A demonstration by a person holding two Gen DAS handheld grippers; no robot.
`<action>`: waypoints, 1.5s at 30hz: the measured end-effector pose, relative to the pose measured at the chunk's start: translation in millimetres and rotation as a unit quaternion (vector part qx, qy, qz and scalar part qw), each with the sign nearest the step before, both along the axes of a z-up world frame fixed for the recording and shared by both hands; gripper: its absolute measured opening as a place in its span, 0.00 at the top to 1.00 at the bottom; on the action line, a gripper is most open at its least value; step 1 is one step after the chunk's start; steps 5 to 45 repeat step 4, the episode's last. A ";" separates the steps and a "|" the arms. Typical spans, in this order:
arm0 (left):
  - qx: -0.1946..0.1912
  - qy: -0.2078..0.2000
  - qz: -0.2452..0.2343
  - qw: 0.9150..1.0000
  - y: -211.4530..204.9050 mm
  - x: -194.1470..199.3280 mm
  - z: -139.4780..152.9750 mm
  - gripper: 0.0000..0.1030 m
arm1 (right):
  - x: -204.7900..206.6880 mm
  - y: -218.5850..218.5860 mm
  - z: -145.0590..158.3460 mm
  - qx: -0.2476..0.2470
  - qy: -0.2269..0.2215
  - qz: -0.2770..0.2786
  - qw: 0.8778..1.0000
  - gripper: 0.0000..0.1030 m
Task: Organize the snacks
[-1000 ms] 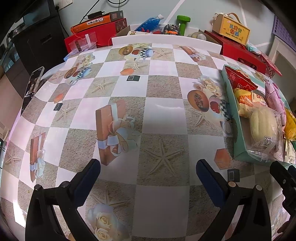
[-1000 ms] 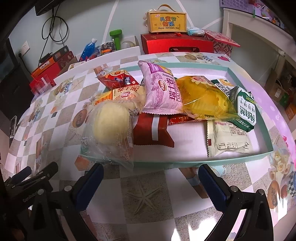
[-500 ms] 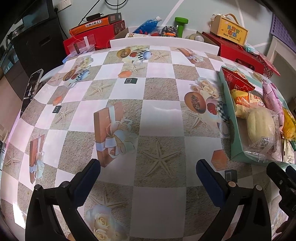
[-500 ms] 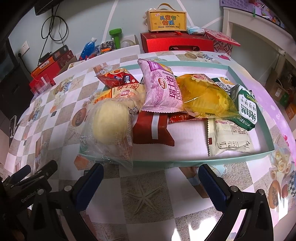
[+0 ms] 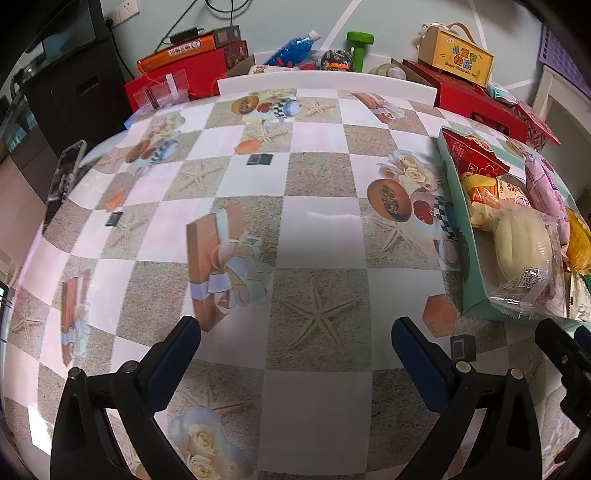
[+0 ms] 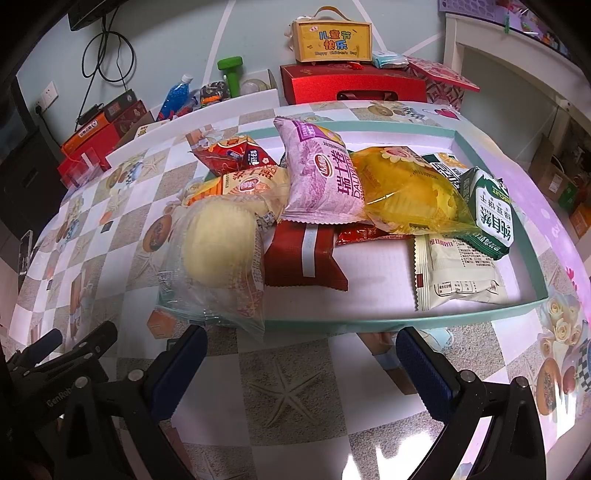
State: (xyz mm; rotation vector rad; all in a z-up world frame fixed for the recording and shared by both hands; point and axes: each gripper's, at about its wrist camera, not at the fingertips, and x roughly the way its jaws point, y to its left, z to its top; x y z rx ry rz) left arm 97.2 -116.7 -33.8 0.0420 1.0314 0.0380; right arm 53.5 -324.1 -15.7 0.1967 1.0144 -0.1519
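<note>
I see both empty — right hand-held gripper spread wide just short of the teal tray, bun packet overhanging its near-left rim; left hand-held gripper spread over bare counter.

Pale grey-green wall across the top of both frames, white diagonal tape lines on it, a white socket at upper left with black cables looping down. Tabletop fills the centre, covered in a checkered beige-and-white cloth printed with starfish, roses and gift boxes, with glare patches on it. Dark cabinet at upper left of the left view; white door frame at upper right of the right view, cardboard boxes on the floor beyond.
</note>
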 end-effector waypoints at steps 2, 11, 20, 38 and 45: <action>0.014 -0.013 -0.004 1.000 -1.7 -2.5 3.6 0.00 | -0.1 0.1 0.1 0.000 0.000 0.000 1.000 0.00; 0.003 -0.010 -0.011 1.000 -2.3 -1.4 3.0 0.00 | 0.0 0.1 0.1 0.000 0.000 0.000 1.000 0.00; 0.003 -0.010 -0.011 1.000 -2.3 -1.4 3.0 0.00 | 0.0 0.1 0.1 0.000 0.000 0.000 1.000 0.00; 0.003 -0.010 -0.011 1.000 -2.3 -1.4 3.0 0.00 | 0.0 0.1 0.1 0.000 0.000 0.000 1.000 0.00; 0.003 -0.010 -0.011 1.000 -2.3 -1.4 3.0 0.00 | 0.0 0.1 0.1 0.000 0.000 0.000 1.000 0.00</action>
